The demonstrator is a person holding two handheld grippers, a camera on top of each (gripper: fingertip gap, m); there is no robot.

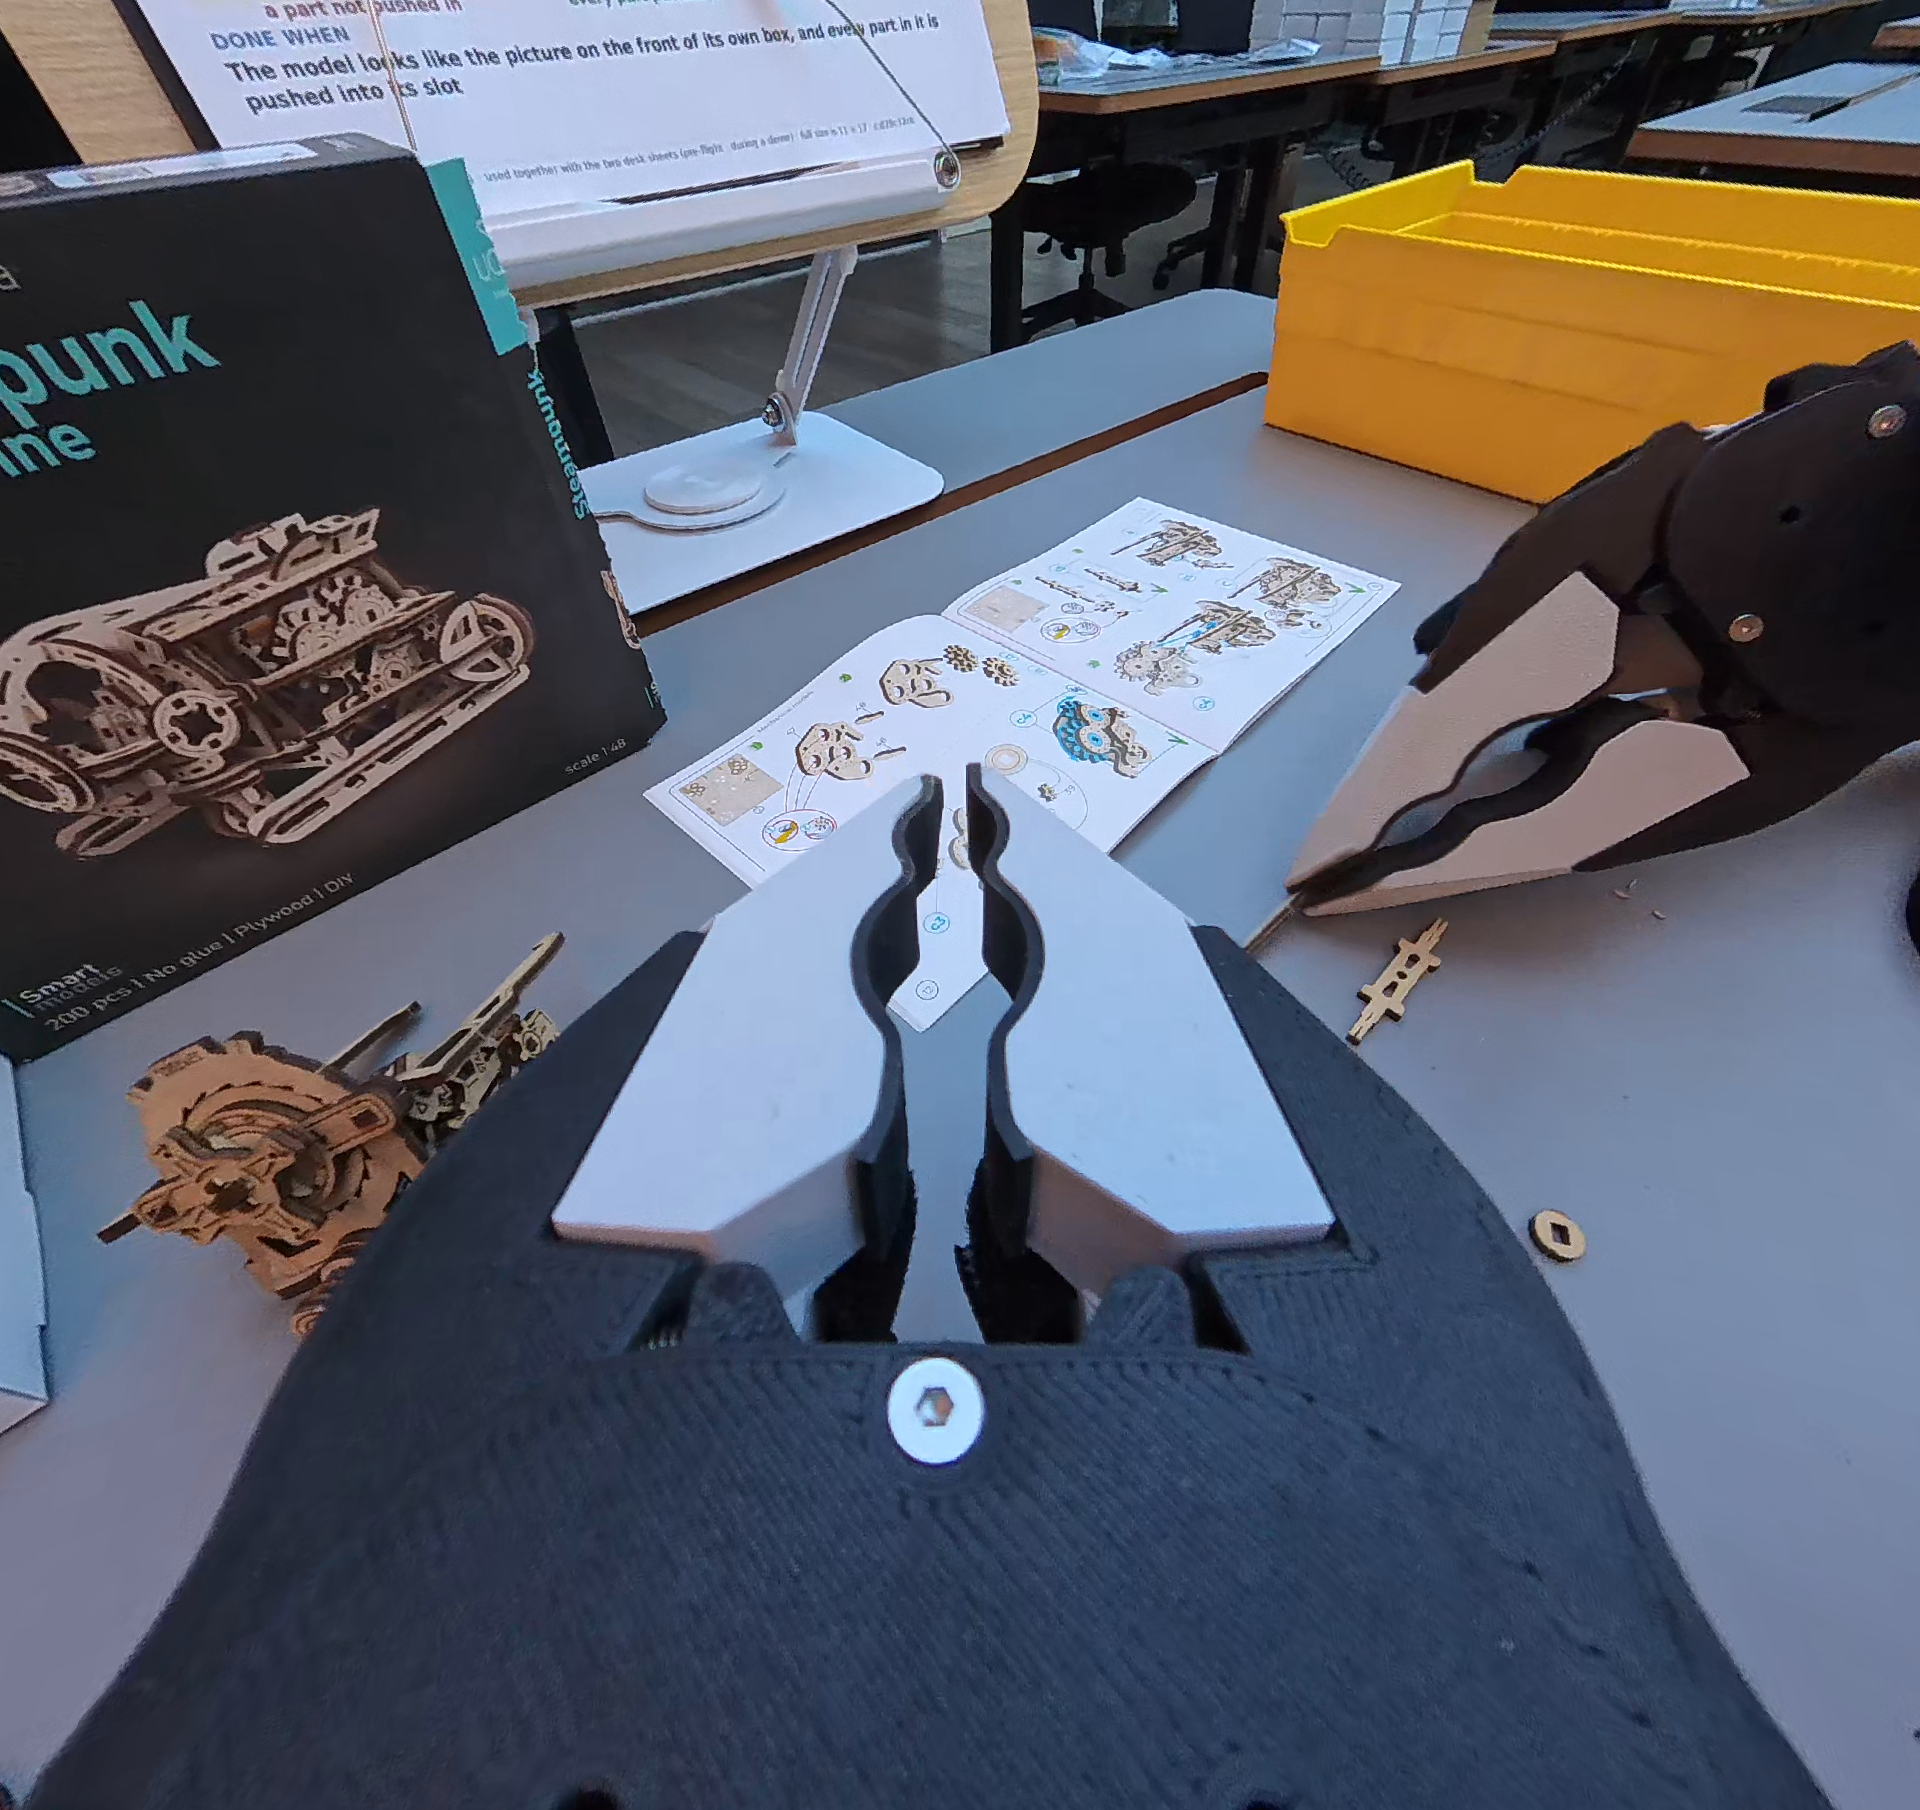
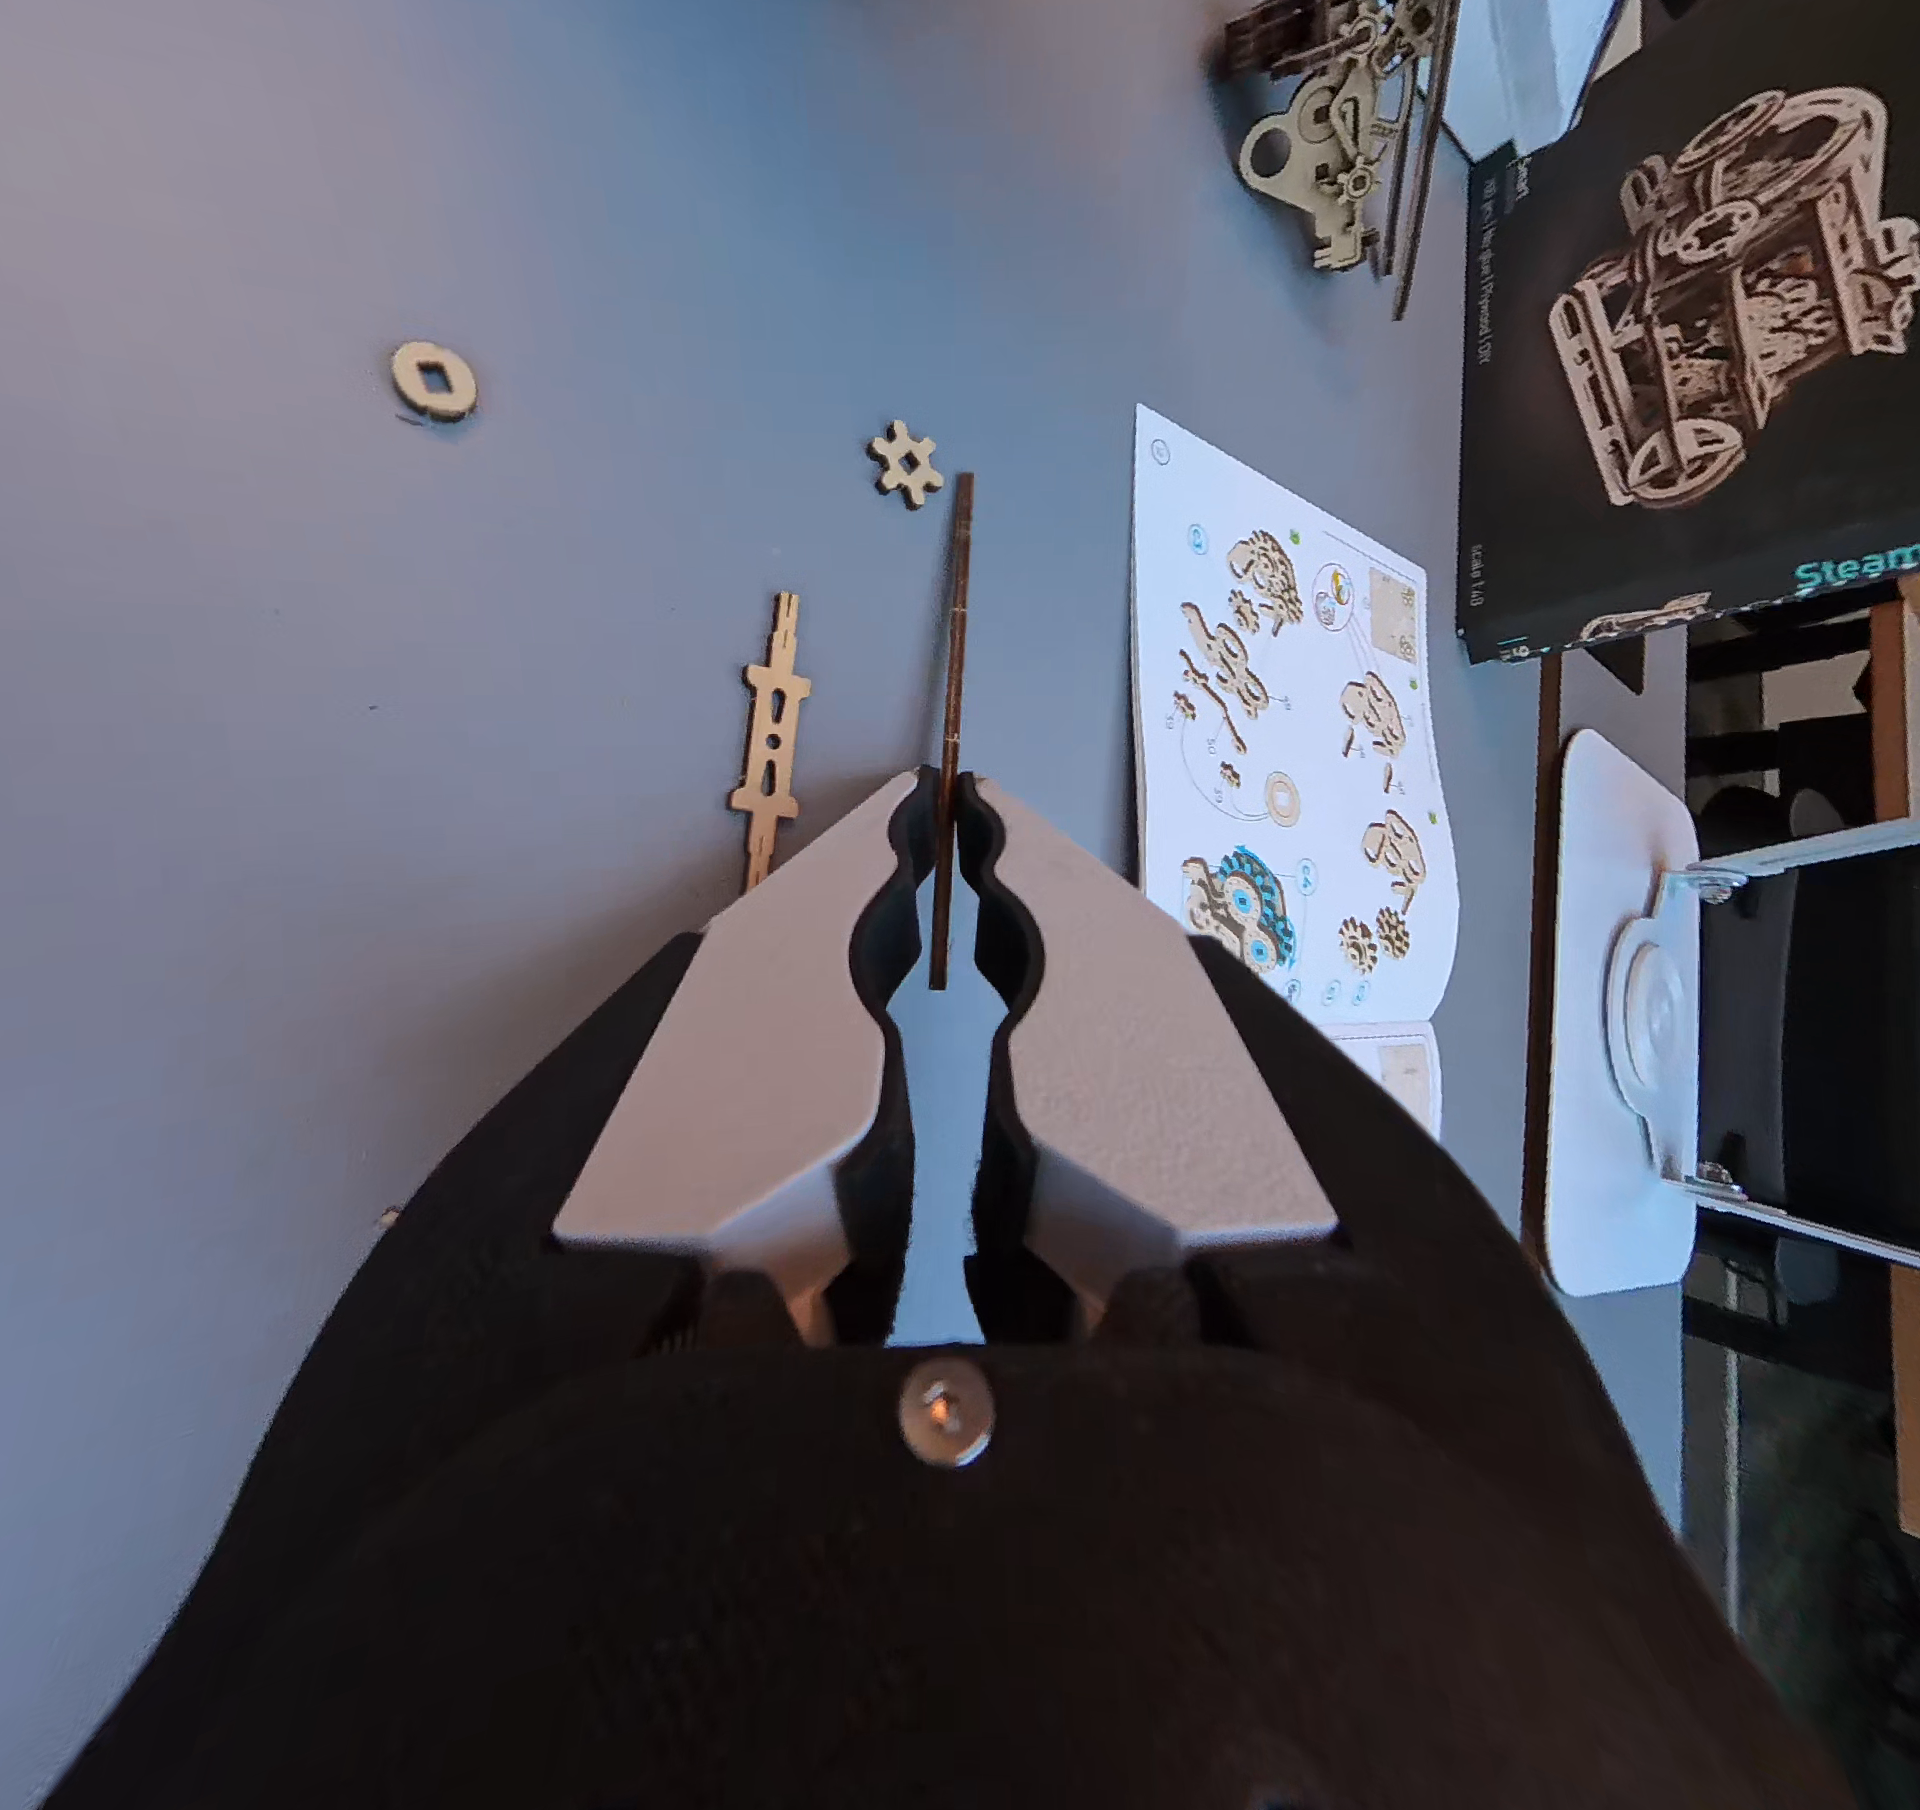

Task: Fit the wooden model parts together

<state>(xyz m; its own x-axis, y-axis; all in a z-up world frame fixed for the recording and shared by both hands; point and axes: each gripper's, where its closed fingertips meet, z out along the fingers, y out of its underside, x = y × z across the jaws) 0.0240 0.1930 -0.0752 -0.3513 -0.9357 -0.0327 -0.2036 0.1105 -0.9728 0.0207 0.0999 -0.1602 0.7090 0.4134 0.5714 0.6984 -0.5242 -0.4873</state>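
My right gripper [image 2: 942, 779] is shut on a thin dark wooden strip [image 2: 956, 638], seen edge-on and sticking out past the tips. In the left wrist view that gripper [image 1: 1311, 890] rests tips-down on the grey table, with the strip's end [image 1: 1270, 924] poking out. My left gripper [image 1: 954, 784] is shut and empty, above the instruction booklet [image 1: 1039, 680]. A partly built wooden model [image 1: 270, 1158] lies at the left; it also shows in the right wrist view [image 2: 1340, 98]. Loose parts lie on the table: a notched flat strip [image 2: 774, 732], a small gear [image 2: 906, 464] and a round washer [image 2: 434, 380].
The black model box [image 1: 260, 565] stands at the left behind the model. A yellow bin [image 1: 1558, 326] stands at the back right. A stand with a printed sheet [image 1: 582, 46] has its white base [image 1: 769, 493] behind the booklet. The table edge [image 2: 1538, 929] runs beside that base. About 12 cm separates my left fingertips from my right. The small gear [image 2: 906, 464] lies around 6 cm away from my right fingertips. My right gripper is the nearer one to the round washer [image 2: 434, 380]: about 9 cm, against 15 cm. It turns up in the left wrist view [image 1: 1551, 1223] as well.
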